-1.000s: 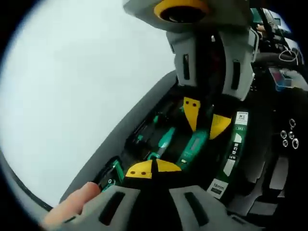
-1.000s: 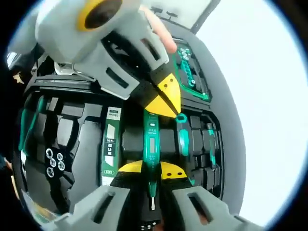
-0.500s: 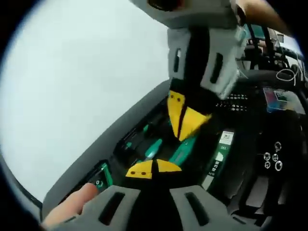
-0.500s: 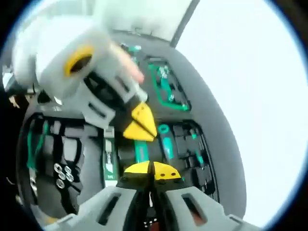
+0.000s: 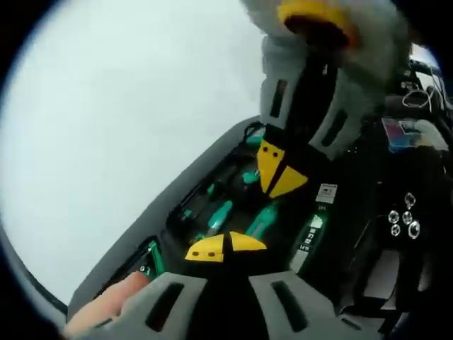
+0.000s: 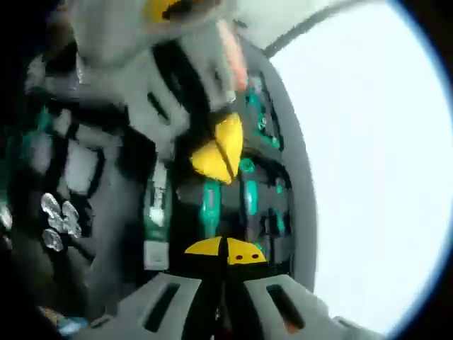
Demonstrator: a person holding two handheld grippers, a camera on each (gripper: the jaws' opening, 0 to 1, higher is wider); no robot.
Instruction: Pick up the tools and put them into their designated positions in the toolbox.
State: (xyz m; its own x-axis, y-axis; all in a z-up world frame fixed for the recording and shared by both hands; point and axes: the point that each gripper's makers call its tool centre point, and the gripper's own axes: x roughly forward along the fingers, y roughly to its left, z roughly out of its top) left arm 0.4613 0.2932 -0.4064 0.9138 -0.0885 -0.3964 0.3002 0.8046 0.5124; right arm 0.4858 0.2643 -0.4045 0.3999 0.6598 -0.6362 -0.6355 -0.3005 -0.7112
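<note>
**Both grippers closed and empty above a largely filled toolbox**

In the left gripper view, a white table took up the far left, and the grey rim of the toolbox ran diagonally beside it. A fingertip showed at the bottom left, next to the gripper body. Just inside the rim sat a row of green-handled screwdrivers in their moulded slots, with a green tester pen lying in the channel beside them. The left gripper hung over these with its yellow tips pressed together and nothing between them. Above it, the right gripper came down from the top of the view, tips likewise together and empty. Further right lay a green-and-white labelled tool, probably a utility knife, and at the far right a cluster of chrome sockets.

In the right gripper view (blurred by motion), the sockets appeared at the left, then the labelled knife, then the tester pen seated just ahead of the right gripper, whose tips met with nothing held.

Judging from this, the pen, knife, screwdrivers and sockets were already seated. Some dark recesses near the sockets looked unfilled, though I couldn't tell whether tools remained outside the case.
</note>
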